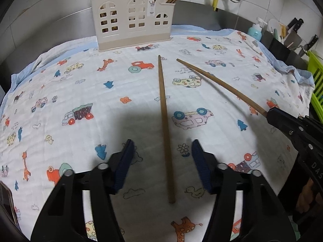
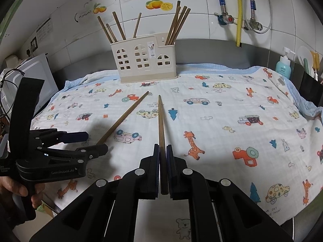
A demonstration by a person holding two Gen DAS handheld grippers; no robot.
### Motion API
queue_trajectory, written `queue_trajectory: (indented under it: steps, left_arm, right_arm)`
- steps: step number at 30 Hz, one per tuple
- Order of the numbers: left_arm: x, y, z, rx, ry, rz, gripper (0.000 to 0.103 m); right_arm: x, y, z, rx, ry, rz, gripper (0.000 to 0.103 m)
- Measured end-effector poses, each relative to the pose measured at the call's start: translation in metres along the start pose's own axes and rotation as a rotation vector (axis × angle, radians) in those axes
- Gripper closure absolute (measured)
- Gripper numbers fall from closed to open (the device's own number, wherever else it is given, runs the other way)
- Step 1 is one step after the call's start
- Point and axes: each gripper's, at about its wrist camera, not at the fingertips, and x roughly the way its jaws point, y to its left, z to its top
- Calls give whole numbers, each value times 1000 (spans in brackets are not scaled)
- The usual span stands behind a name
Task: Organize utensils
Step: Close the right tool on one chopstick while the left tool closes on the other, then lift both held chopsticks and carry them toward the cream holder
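Observation:
Two brown wooden chopsticks lie on a printed cloth. My left gripper [image 1: 161,147] is open and straddles the near end of one chopstick [image 1: 164,121]; the same chopstick shows in the right wrist view [image 2: 125,117], running toward the left gripper [image 2: 97,143]. My right gripper [image 2: 163,149] is shut on the other chopstick [image 2: 161,125]; in the left wrist view this chopstick [image 1: 220,84] ends in the right gripper [image 1: 270,117]. A cream house-shaped utensil holder [image 1: 133,20] [image 2: 144,58] stands at the back with several chopsticks in it.
The cloth [image 1: 80,84] covers a steel counter against a tiled wall. A soap bottle [image 2: 283,64], knives [image 1: 294,28] and a green rack [image 1: 317,84] stand at the right. A white appliance [image 2: 36,76] stands at the left. Pipes and valves [image 2: 238,16] hang on the wall.

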Motion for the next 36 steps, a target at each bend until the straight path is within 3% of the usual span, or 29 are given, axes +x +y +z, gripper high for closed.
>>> queue_trajectory:
  steps: [2,5,12,20,32,36]
  left_arm:
    - [0,1,0,-4,-3,-9,61]
    - [0,0,-1,-3,-8,2,68]
    - [2,-7,-2,16,-14,-1,75]
    - [1,-4,-1,8,-13,26,93]
    - [-3,6,0,-1,2,-13,96]
    - [-11,10,2,-17,-25,-29,97]
  right_arm:
    - [0,0,0,1,1,0,96]
    - [0,0,0,3,2,-2,96]
    - [1,0,-1,-3,0,-10,96]
    - [-2,0,0,-7,-6,-11,96]
    - [-15,7,16,-61,-43,-17,96]
    - [-21,8,25,-72,-60,-5,96]
